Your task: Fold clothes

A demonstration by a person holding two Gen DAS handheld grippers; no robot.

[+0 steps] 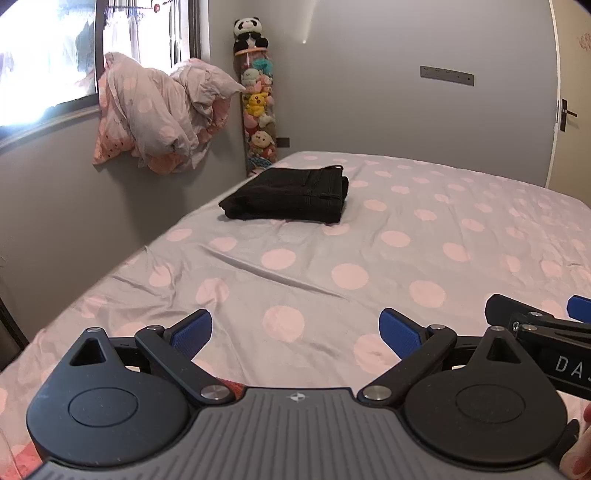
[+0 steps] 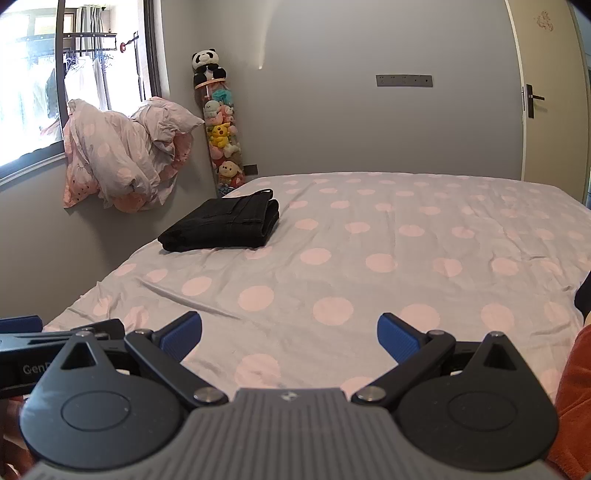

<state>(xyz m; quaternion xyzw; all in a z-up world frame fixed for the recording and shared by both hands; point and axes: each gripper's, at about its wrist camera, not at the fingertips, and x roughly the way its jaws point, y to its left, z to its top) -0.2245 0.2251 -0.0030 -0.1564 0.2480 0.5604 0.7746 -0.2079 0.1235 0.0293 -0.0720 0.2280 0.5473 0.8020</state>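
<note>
Looking from the left wrist: left gripper (image 1: 295,334) above the near part of the bed (image 1: 424,236), jaws spread wide, nothing between the blue pads (image 1: 194,330). Grey sheet with pink dots, one long crease running across the middle. Folded black trousers (image 1: 286,197) lying flat near the far left edge of the bed, well apart from the jaws. Bundled dotted duvet (image 1: 162,118) heaped on the window sill at the left wall. Tall clear tube of plush toys (image 1: 258,107) in the corner, a panda toy (image 1: 249,33) on top. Part of the right gripper (image 1: 535,325) at the right edge, just beside.

Looking from the right wrist: right gripper (image 2: 290,336) likewise over the near bed, jaws spread, holding nothing. Folded black trousers (image 2: 221,225) at far left on the sheet, close to the bed edge by the wall. Door (image 2: 546,92) with a dark handle at the far right. Orange fabric (image 2: 572,398) at the lower right edge, touching the bed. Left gripper's side (image 2: 55,332) just visible at the left edge.
</note>
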